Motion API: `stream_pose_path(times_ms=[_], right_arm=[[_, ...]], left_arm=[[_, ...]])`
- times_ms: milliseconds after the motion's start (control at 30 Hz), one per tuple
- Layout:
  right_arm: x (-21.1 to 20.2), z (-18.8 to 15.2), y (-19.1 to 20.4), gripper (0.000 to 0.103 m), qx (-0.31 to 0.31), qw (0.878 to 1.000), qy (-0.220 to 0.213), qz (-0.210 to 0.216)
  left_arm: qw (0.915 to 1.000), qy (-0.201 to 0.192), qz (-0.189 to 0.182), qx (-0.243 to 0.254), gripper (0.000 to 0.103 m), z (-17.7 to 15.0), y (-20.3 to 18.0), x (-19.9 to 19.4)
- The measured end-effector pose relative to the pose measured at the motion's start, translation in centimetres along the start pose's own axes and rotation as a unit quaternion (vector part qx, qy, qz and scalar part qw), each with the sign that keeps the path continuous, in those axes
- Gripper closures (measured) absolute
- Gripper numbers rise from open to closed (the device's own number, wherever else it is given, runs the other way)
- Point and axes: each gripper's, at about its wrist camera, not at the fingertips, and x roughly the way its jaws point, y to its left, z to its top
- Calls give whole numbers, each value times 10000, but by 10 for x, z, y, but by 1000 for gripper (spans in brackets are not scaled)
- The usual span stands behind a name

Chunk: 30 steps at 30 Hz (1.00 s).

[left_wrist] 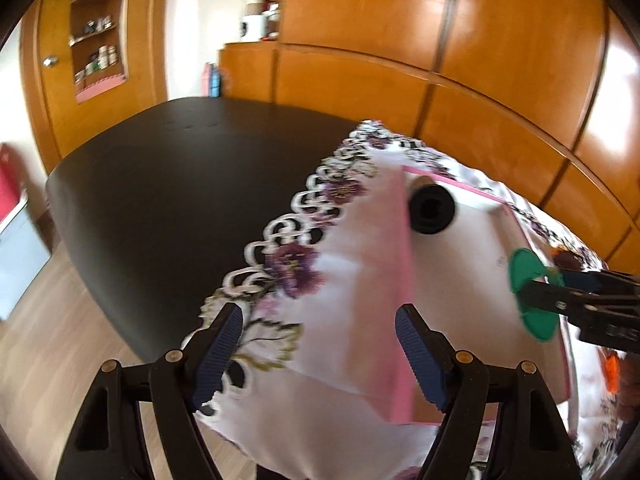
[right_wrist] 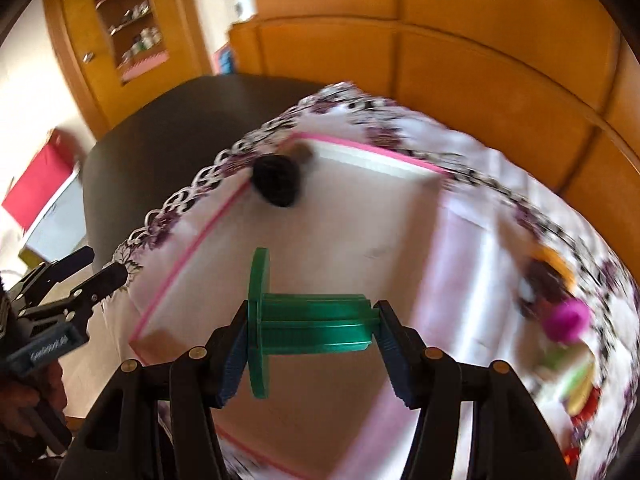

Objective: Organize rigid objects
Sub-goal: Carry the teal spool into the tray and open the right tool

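Blurred green spool [right_wrist: 308, 322] between right tongs [right_wrist: 312, 344]

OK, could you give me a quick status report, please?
Right tongs shut on green spool above pink box. Left tongs open, empty. Black spool already inside.

Home: wooden cabinets [left_wrist: 360, 20], lace tablecloth [left_wrist: 304, 240]

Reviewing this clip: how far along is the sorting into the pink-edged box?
Done: one black spool lies inside the pink-edged box, at its far corner. In hand: the right gripper is shut on a green spool above the box. The left gripper is open, holding nothing. Left: several blurred colourful pieces lie on the floral cloth outside the box.
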Motion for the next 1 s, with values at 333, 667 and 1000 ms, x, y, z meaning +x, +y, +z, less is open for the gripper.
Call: stream_pose_path(times_ms=[333, 667, 1000], right_arm=[[86, 46, 28, 42, 478, 9980, 405, 39], [47, 28, 21, 28, 433, 9989, -115, 99], [-23, -9, -24, 27, 649, 9951, -675, -317]], left_arm=[[9995, 74, 66, -291, 24, 2, 24, 7], [9997, 65, 16, -235, 24, 2, 18, 5], [9996, -82, -225, 156, 24, 5, -8, -8]])
